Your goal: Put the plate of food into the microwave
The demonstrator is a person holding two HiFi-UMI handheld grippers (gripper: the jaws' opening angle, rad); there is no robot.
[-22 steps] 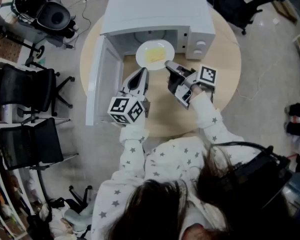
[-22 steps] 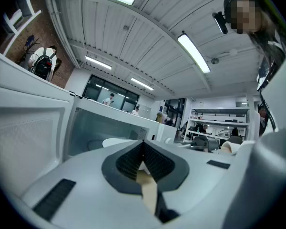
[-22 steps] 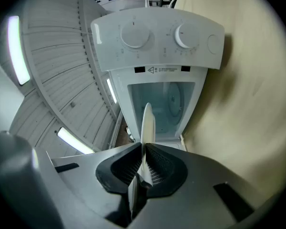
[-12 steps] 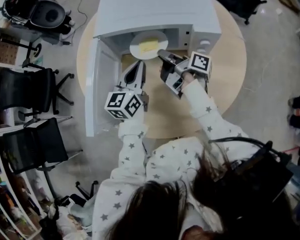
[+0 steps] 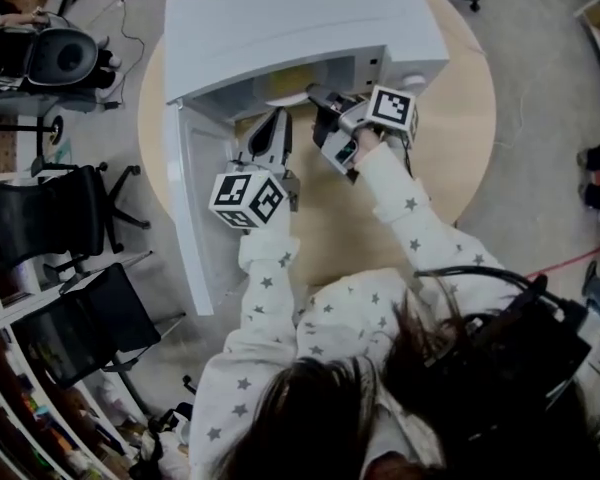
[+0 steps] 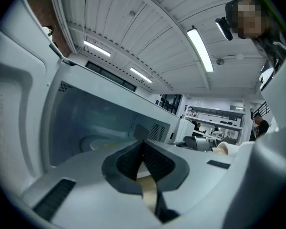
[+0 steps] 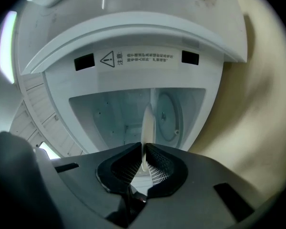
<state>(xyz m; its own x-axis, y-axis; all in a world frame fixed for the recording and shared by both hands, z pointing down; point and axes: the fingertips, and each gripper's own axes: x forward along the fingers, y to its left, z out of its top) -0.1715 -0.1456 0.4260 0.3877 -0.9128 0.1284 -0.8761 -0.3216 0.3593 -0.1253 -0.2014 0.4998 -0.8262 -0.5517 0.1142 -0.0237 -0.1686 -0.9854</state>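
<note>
The white microwave [image 5: 300,18] stands at the back of the round table with its door [image 5: 195,198] swung open to the left. The white plate of yellow food [image 5: 285,81] is mostly inside the cavity, under the roof. My right gripper [image 5: 315,95] is shut on the plate's near rim. In the right gripper view the plate [image 7: 147,123] shows edge-on between the pads of that gripper [image 7: 144,159], in front of the glass turntable [image 7: 168,113]. My left gripper [image 5: 277,118] hovers shut and empty just left of it, at the cavity's mouth [image 6: 100,118].
The wooden table [image 5: 450,138] has bare top to the right and in front of the microwave. The open door sticks out past the table's left edge. Black office chairs [image 5: 50,218] and a dark appliance [image 5: 60,58] stand on the floor at the left.
My right gripper has pushed the plate forward from the doorway into the cavity, so most of it is now hidden under the roof. The left gripper has stayed near the opening.
</note>
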